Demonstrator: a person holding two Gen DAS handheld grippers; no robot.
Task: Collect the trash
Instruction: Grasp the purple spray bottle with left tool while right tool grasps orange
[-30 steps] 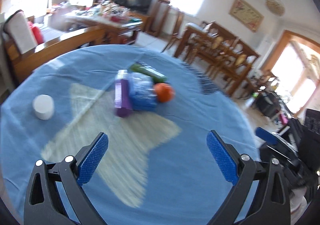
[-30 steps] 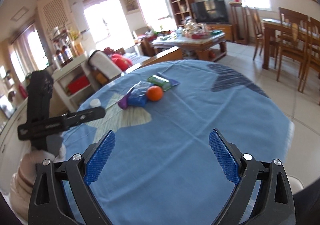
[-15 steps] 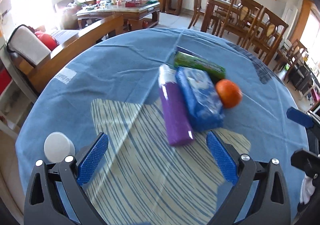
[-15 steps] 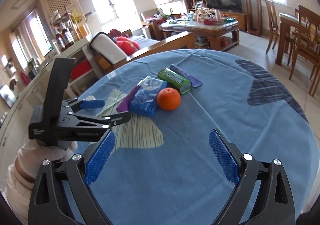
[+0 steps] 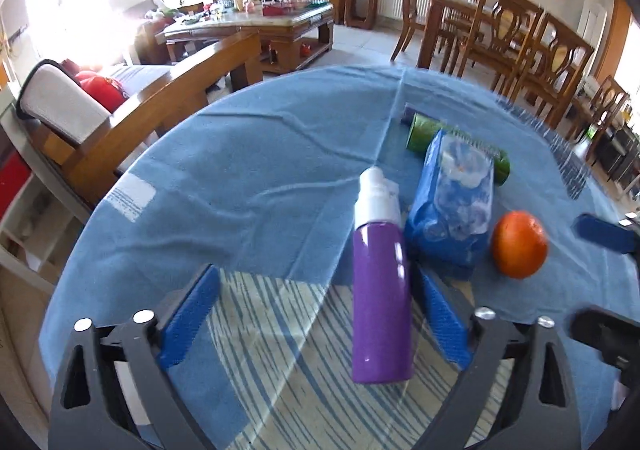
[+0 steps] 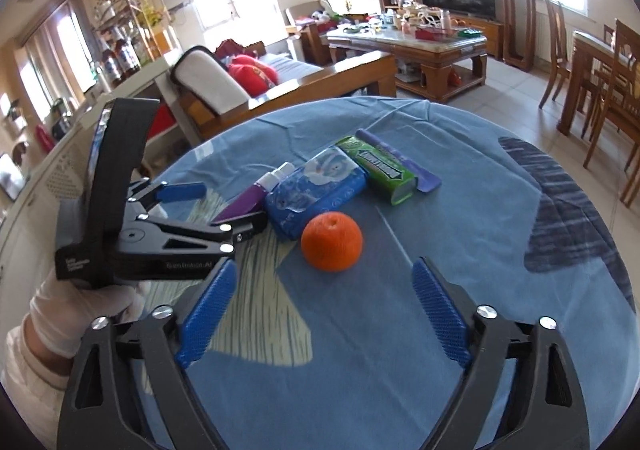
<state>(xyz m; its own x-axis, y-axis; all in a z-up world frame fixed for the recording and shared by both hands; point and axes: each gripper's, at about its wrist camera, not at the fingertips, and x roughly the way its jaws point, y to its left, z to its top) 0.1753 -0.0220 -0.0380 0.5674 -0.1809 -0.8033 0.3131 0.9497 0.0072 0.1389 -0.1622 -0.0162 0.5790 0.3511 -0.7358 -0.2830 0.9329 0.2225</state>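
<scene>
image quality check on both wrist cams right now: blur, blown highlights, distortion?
Left wrist: strong fisheye bending with dark corners, window at upper left blown out to white, purple bottle and orange slightly soft; glare streak along the bottle. Right wrist: sharper, the green pack shows print, windows overexposed, a sunlit patch lies across the blue tablecloth.

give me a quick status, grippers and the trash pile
Left gripper open, jaws just closing around purple bottle, no squeeze yet. Right gripper open, narrowing, short of orange. Nothing in the way.
</scene>
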